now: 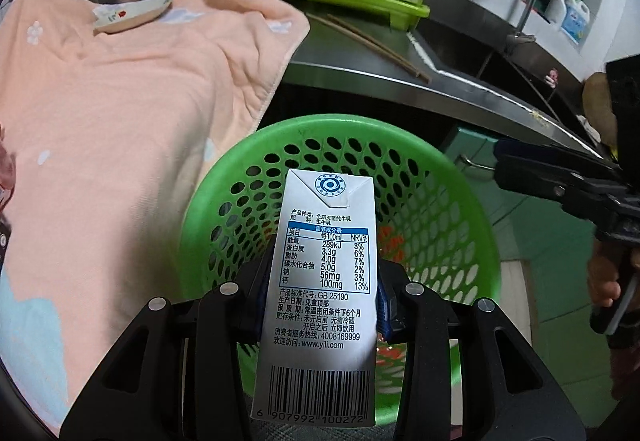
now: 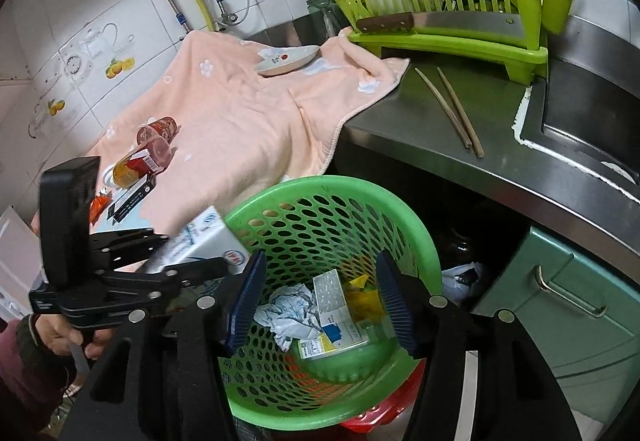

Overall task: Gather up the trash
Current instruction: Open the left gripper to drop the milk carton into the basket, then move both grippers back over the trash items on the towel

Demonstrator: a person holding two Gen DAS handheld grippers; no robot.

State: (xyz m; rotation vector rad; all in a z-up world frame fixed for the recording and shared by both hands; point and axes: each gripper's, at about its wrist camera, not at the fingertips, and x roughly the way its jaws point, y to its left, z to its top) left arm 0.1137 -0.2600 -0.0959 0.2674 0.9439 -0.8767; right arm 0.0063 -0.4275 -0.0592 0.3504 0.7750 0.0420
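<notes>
My left gripper [image 1: 322, 289] is shut on a white milk carton [image 1: 320, 281] and holds it over the green perforated trash basket [image 1: 460, 201]. In the right wrist view the carton [image 2: 208, 241] sits at the basket's [image 2: 332, 193] left rim, held by the left gripper [image 2: 188, 261]. My right gripper [image 2: 320, 297] is open and empty above the basket, which holds crumpled paper [image 2: 292, 313], a small box [image 2: 332, 297] and yellow wrappers [image 2: 364, 293]. More trash lies on the peach towel [image 2: 240, 121]: a red cup [image 2: 158, 133], a bottle [image 2: 128, 169] and a dark box [image 2: 132, 201].
A steel counter [image 2: 400, 113] carries two chopsticks [image 2: 452, 109], a green dish rack [image 2: 440, 13] with a cleaver [image 2: 440, 23], and a sink [image 2: 592, 97]. A small dish [image 2: 288, 61] sits on the towel. Green cabinet doors [image 2: 560, 301] stand to the right of the basket.
</notes>
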